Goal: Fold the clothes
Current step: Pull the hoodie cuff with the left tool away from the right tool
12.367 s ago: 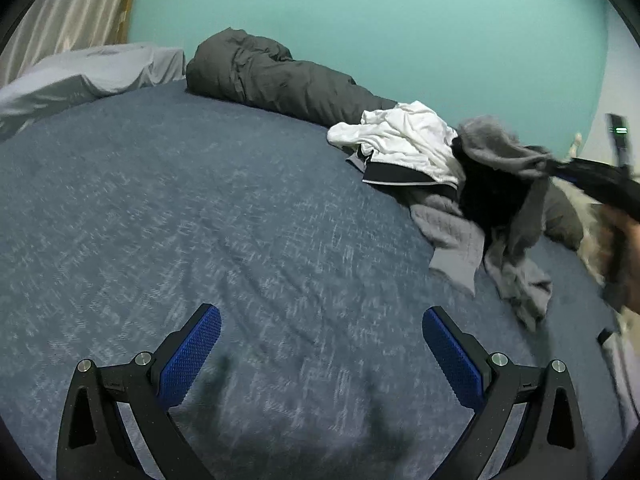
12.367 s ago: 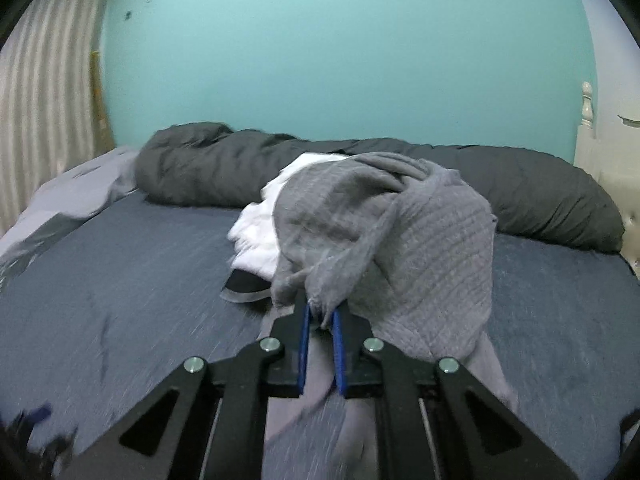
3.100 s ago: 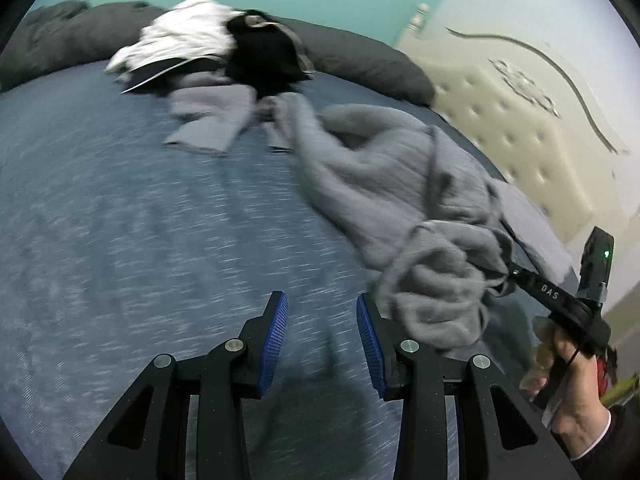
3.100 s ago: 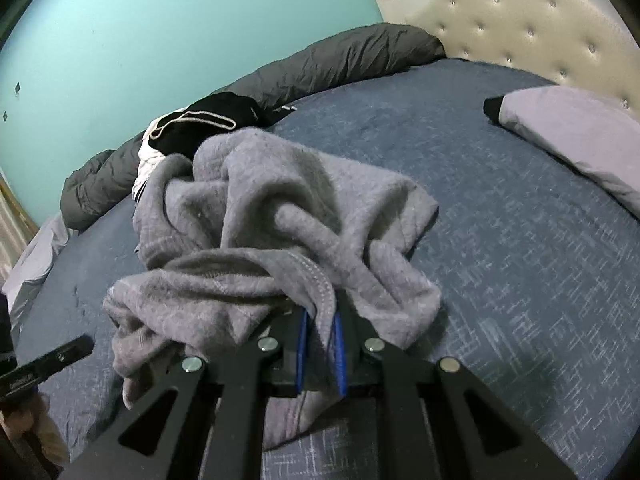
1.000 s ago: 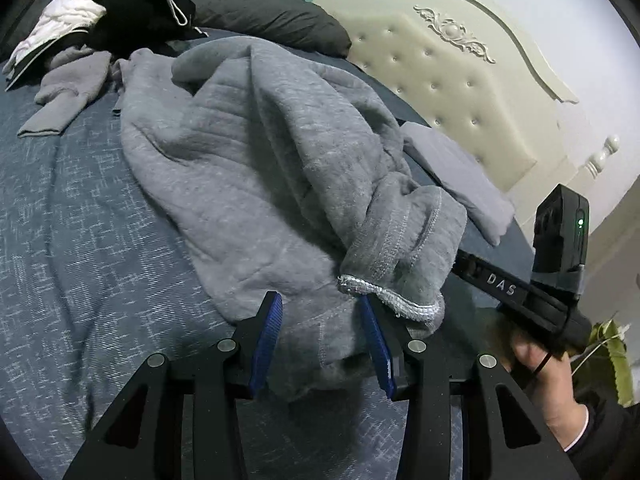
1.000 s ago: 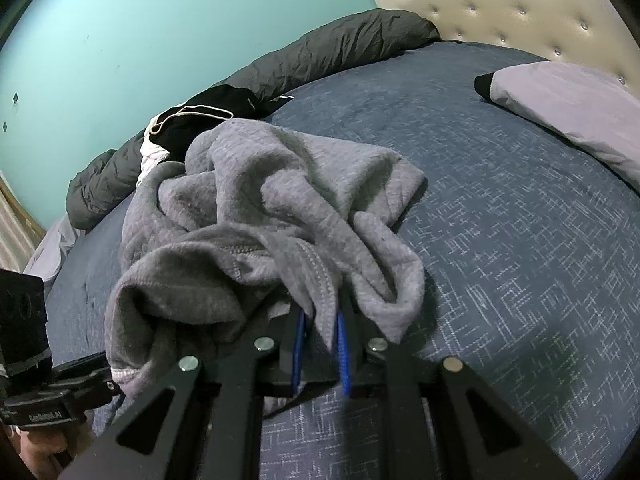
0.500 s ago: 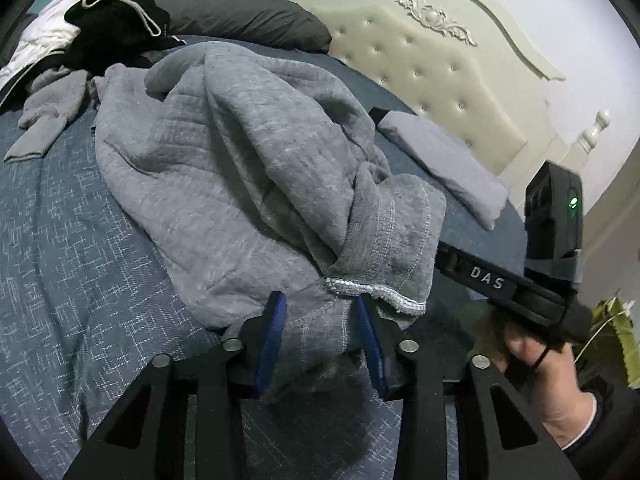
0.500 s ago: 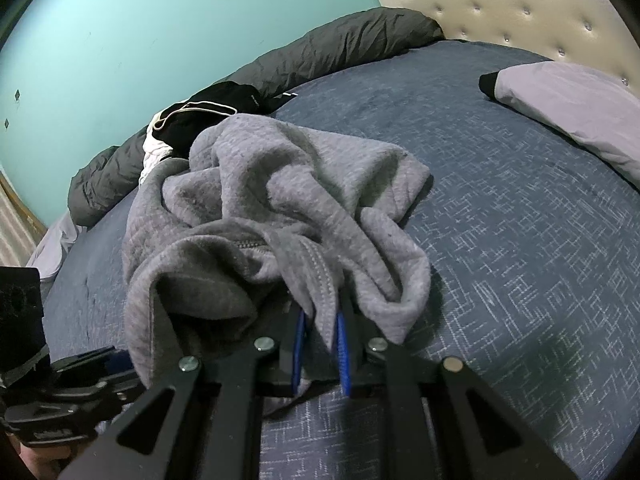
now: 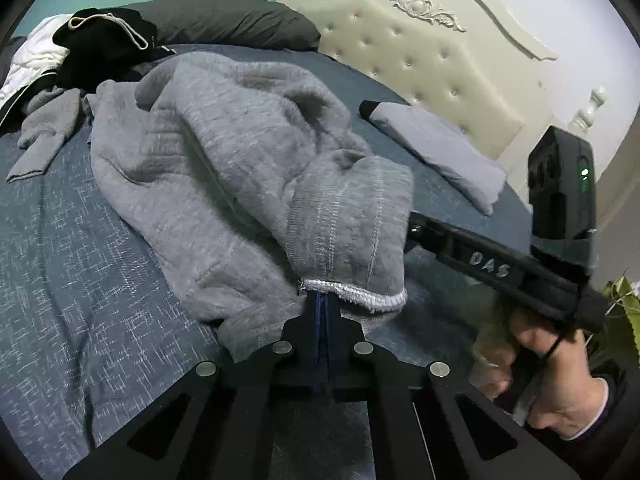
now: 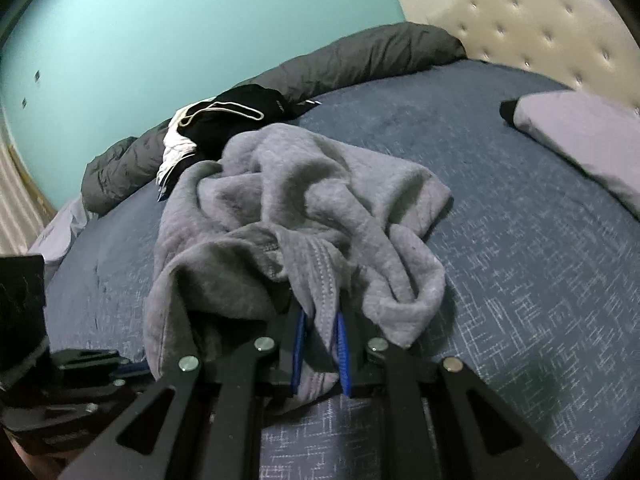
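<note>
Your left gripper [image 9: 322, 312] has its fingers pressed together on the white-edged hem of the crumpled grey knitted sweatshirt [image 9: 224, 152], while your right gripper [image 10: 320, 344] pinches a ribbed band; both grips likely let you spread it ahead of the fingers on the blue bed [image 10: 540, 280].
</note>
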Motion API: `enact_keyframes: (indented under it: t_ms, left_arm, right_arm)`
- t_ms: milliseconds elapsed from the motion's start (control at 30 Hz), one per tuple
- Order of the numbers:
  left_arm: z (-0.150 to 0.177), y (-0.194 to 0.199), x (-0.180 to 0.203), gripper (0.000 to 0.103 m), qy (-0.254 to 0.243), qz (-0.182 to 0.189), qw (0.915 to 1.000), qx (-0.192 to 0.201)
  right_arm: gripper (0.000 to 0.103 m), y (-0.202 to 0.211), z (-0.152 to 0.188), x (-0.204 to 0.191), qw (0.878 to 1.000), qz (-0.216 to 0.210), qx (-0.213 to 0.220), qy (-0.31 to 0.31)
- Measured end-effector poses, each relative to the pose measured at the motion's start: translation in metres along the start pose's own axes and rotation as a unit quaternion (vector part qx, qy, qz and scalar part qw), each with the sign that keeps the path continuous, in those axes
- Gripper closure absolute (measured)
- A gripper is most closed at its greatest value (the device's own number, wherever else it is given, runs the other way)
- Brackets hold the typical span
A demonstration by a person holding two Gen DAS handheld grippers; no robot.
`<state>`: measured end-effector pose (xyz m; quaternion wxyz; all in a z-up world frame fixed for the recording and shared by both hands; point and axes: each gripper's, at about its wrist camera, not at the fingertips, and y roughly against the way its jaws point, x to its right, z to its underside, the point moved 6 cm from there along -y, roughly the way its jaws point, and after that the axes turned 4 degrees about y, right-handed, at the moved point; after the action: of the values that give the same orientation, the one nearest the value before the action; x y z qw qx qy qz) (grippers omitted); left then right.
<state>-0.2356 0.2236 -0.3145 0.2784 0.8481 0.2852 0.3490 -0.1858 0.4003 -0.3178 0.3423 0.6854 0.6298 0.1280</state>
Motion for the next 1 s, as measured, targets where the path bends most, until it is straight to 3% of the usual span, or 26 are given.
enact_keyframes:
  t_ms: [133, 367, 533, 767, 1000]
  left_arm:
    - [0.005, 0.015, 0.002, 0.101, 0.011, 0.016, 0.9998, 0.001]
    - [0.017, 0.019, -0.001, 0.102, 0.004, -0.004, 1.0, -0.007]
    - [0.023, 0.041, -0.002, 0.102, -0.005, -0.031, 0.9995, 0.006]
    - [0.041, 0.089, -0.011, 0.103, 0.022, -0.063, 0.9971, 0.036]
    - [0.06, 0.108, -0.02, 0.103, 0.04, -0.095, 0.9942, 0.032]
  right_arm:
    - [0.09, 0.002, 0.003, 0.005, 1.0, 0.006, -0.003, -0.002]
    - [0.091, 0.011, 0.001, 0.018, 1.0, 0.016, -0.002, -0.023]
    - [0.094, 0.03, -0.012, -0.006, 0.999, 0.014, 0.028, 0.022]
    - [0.095, 0.065, -0.013, -0.038, 0.995, -0.001, 0.064, 0.081]
    - [0.095, 0.064, 0.01, -0.01, 0.998, 0.023, 0.027, 0.046]
